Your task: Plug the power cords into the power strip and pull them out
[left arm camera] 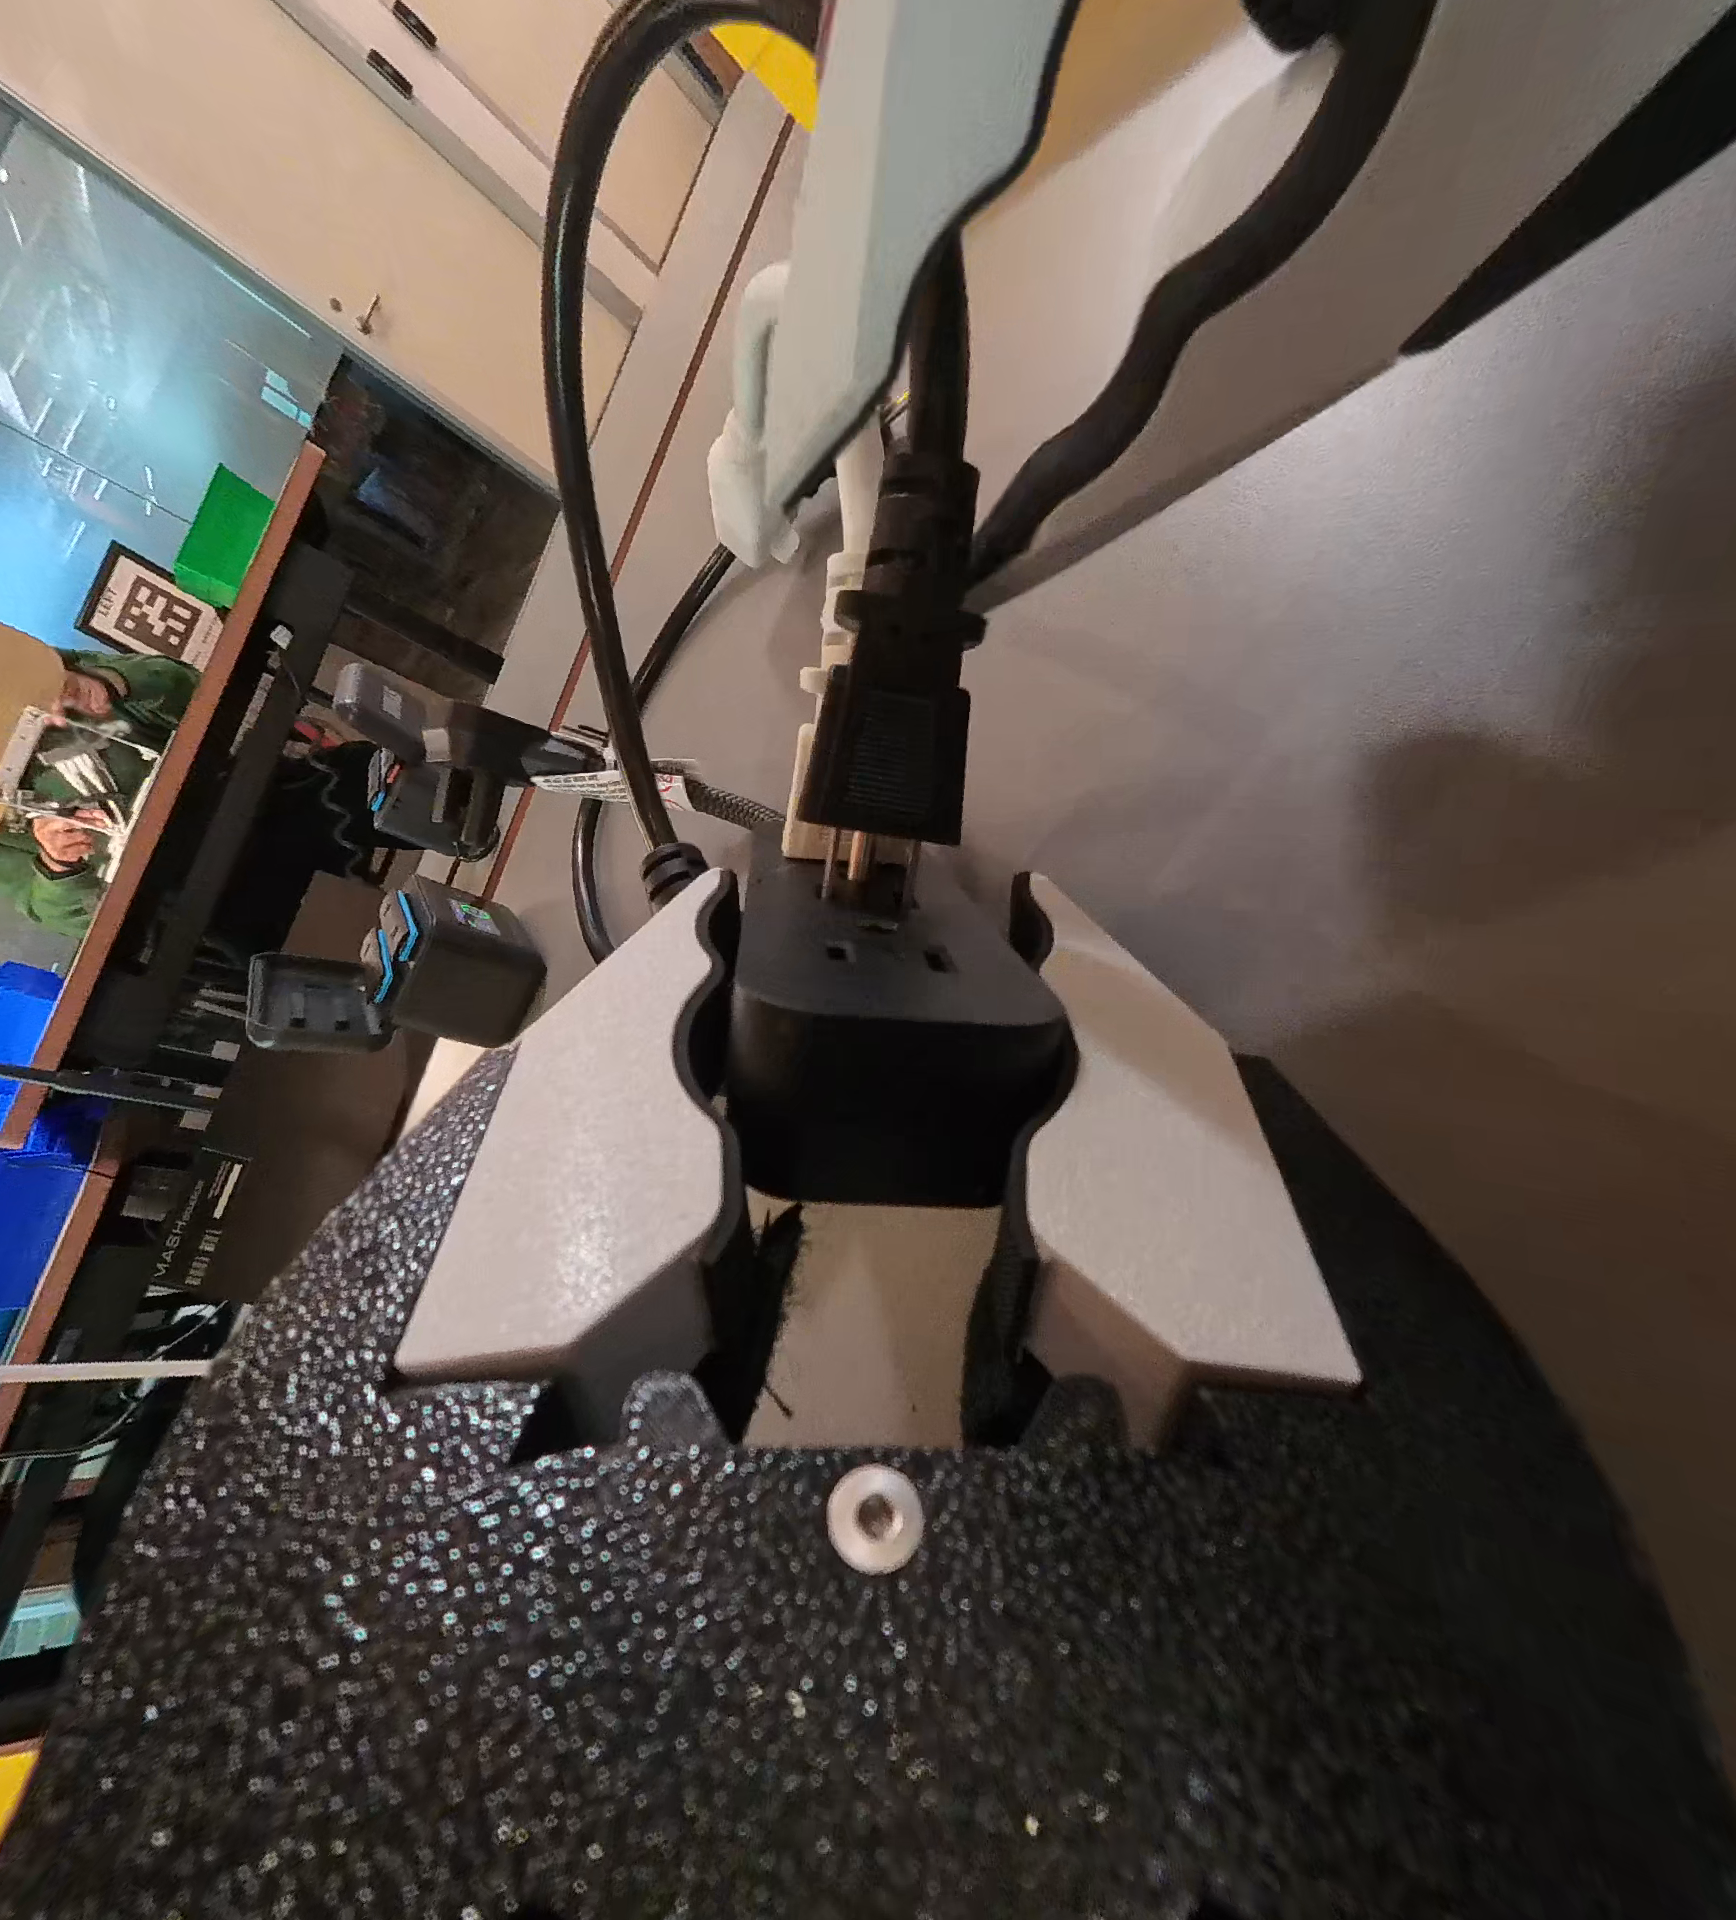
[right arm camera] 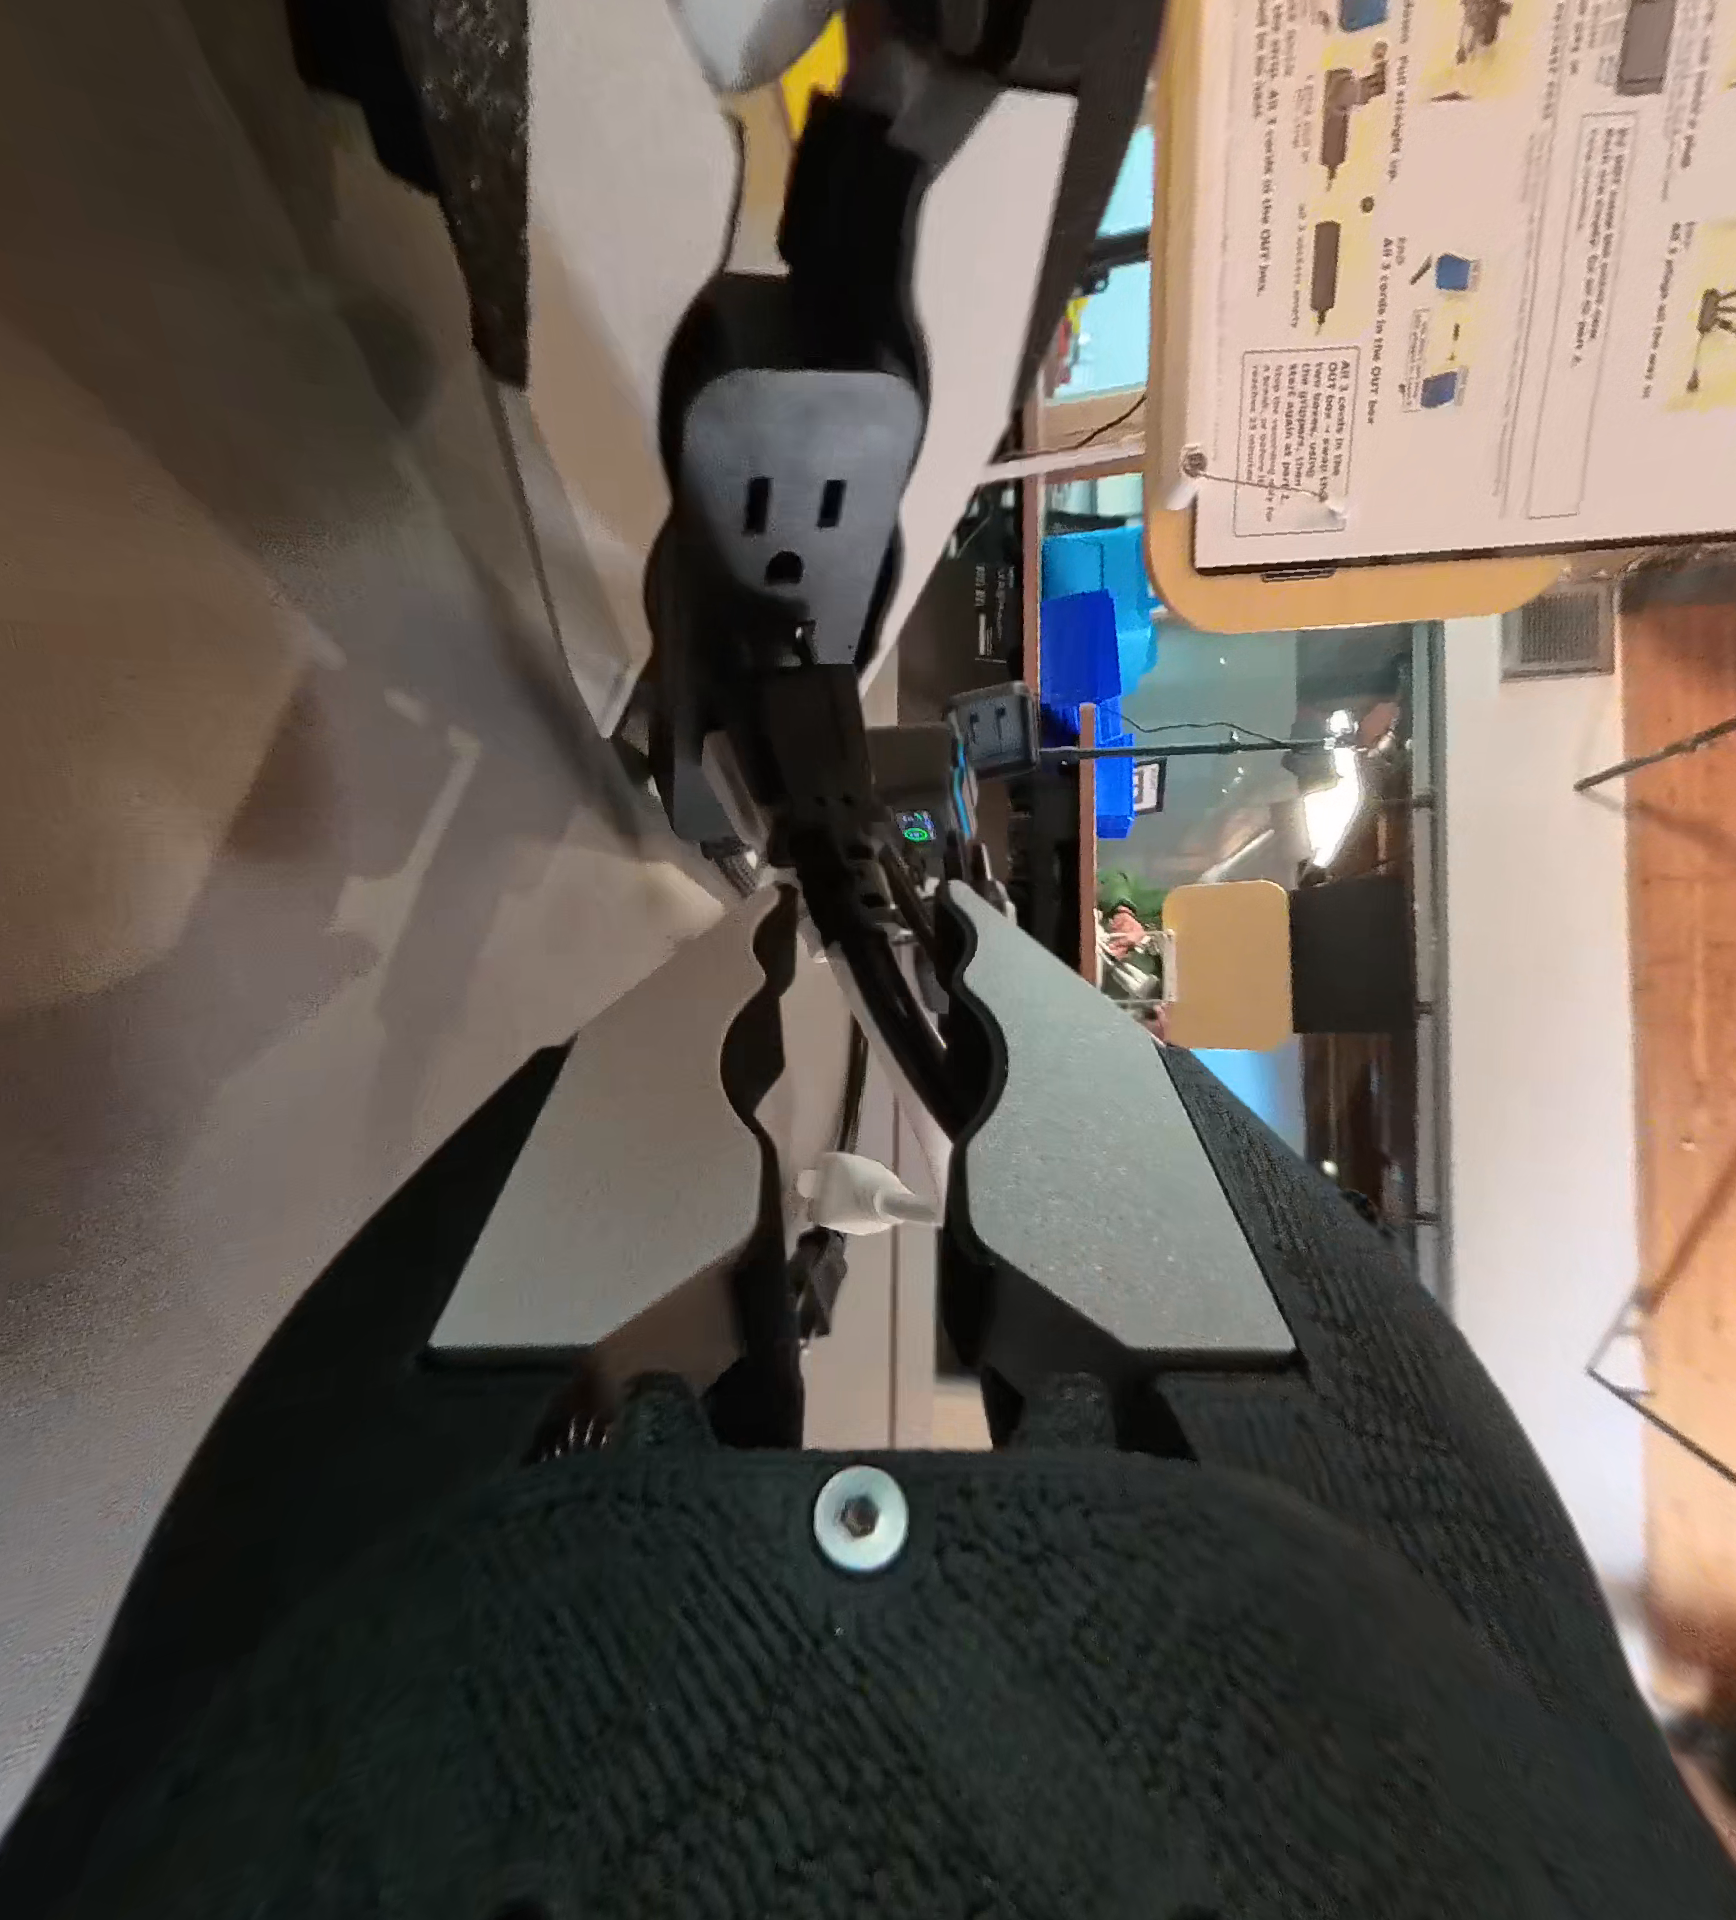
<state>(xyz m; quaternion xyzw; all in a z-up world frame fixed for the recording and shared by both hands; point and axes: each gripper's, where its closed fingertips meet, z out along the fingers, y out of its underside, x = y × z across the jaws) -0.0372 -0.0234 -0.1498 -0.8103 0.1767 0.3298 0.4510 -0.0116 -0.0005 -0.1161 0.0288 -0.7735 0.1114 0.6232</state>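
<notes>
- Left claw (left arm camera: pixel 879 940) clenched on black plastic power strip (left arm camera: pixel 890 1029), held at its end above grey desk (left arm camera: pixel 1415 727).
- Black three-prong plug (left arm camera: pixel 885 753) partly seated in strip, prongs showing.
- Right claw (right arm camera: pixel 864 935) parted around black cord (right arm camera: pixel 895 997), not gripping.

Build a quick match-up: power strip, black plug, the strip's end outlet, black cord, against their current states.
1 power strip
2 black plug
3 end outlet
4 black cord

A prongs partly exposed
B empty
C clamped in the left tool
D runs between the right tool fingers

Pairs: 1-C, 2-A, 3-B, 4-D
</notes>
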